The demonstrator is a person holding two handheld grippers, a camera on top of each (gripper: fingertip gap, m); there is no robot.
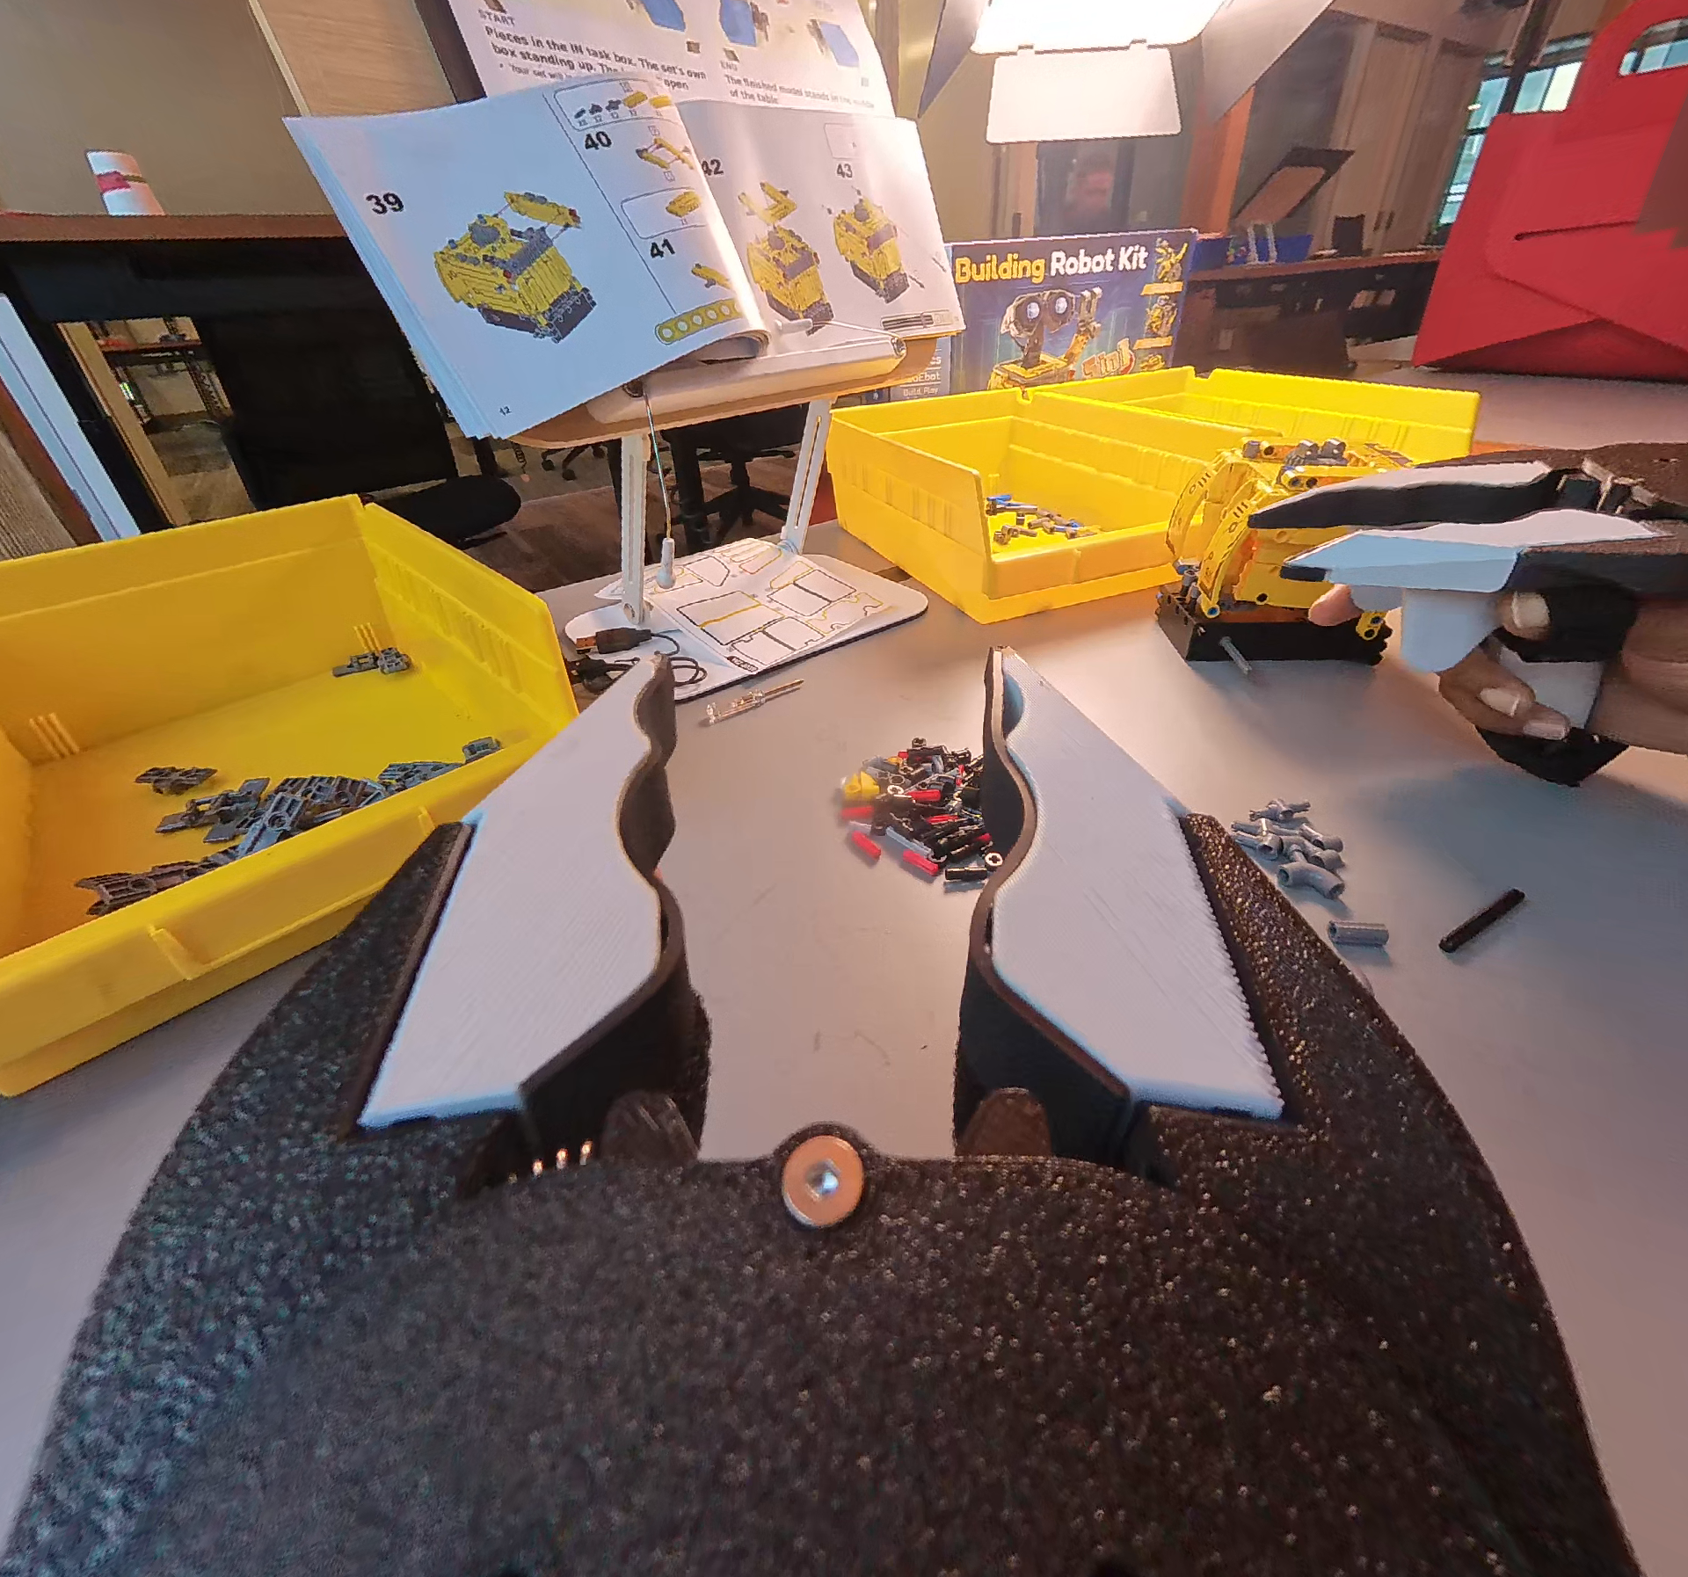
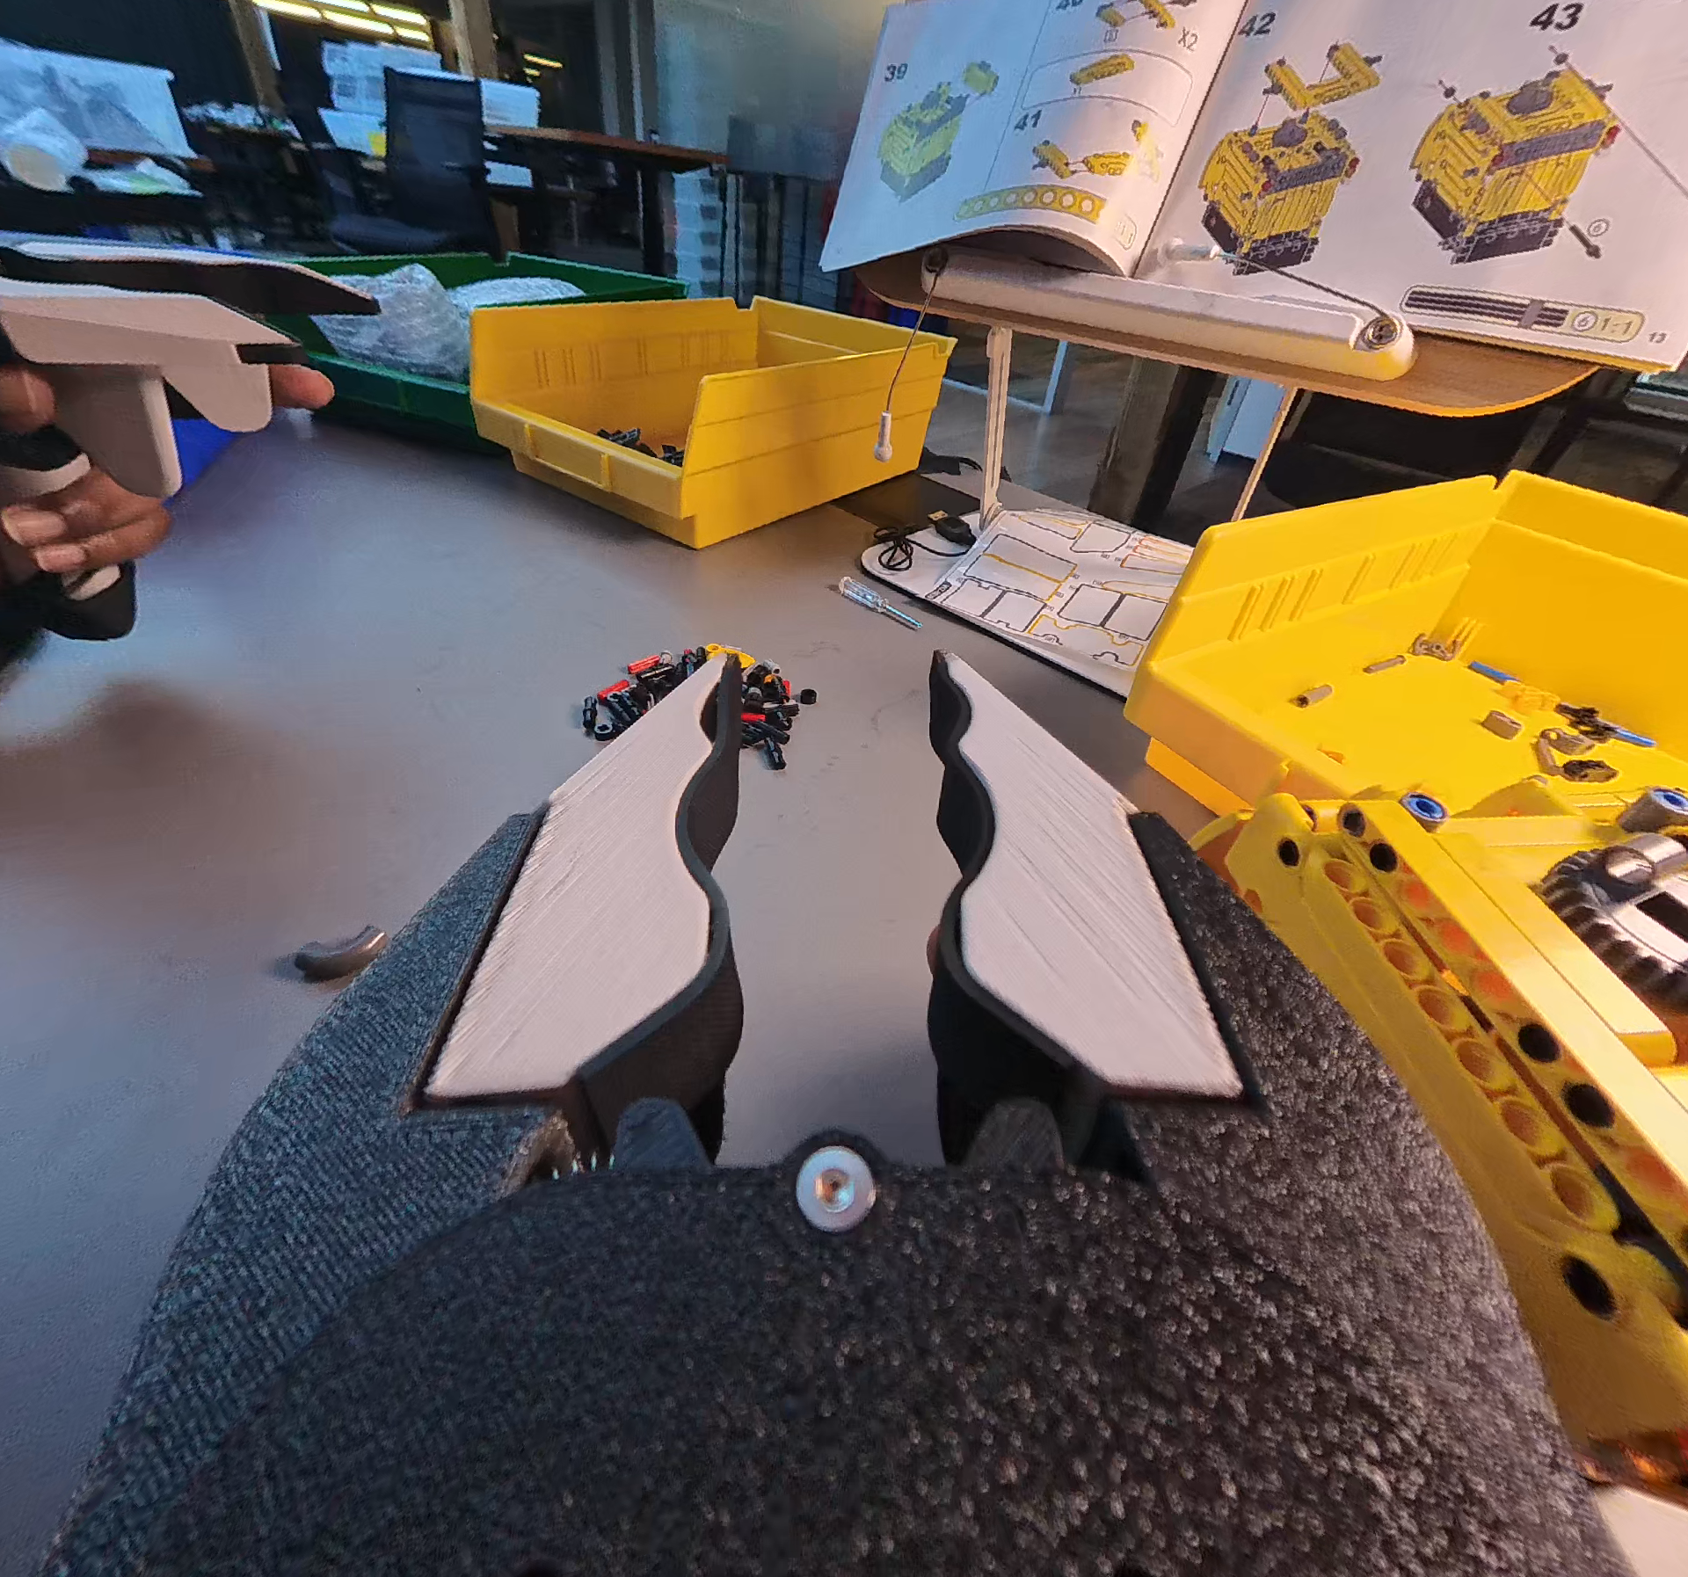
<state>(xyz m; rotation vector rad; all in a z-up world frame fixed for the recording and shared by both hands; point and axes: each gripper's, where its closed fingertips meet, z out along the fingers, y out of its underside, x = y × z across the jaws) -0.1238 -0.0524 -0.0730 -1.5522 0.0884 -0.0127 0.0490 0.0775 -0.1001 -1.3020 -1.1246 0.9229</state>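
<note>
**Both grippers spread above the little parts pile**

The heap of small black and red plastic pins [image 1: 918, 812] lies on the grey tabletop [image 1: 822, 939], and the left gripper [image 1: 827, 675] hovers over it, fingers spread, holding nothing. The right gripper [image 2: 827, 675] is spread and empty too, with the half-built yellow brick model [image 2: 1461, 939] just beside its right finger. The open instruction booklet [image 1: 630, 245] on its white stand rises behind, flanked by yellow plastic bins [image 1: 228, 711]. Only the left view shows the loose grey connectors [image 1: 1292, 848] and the kit box [image 1: 1064, 309] (right view adds a green tray [image 2: 511, 282]). A clear-handled screwdriver [image 2: 879, 602] lies near the stand.
</note>
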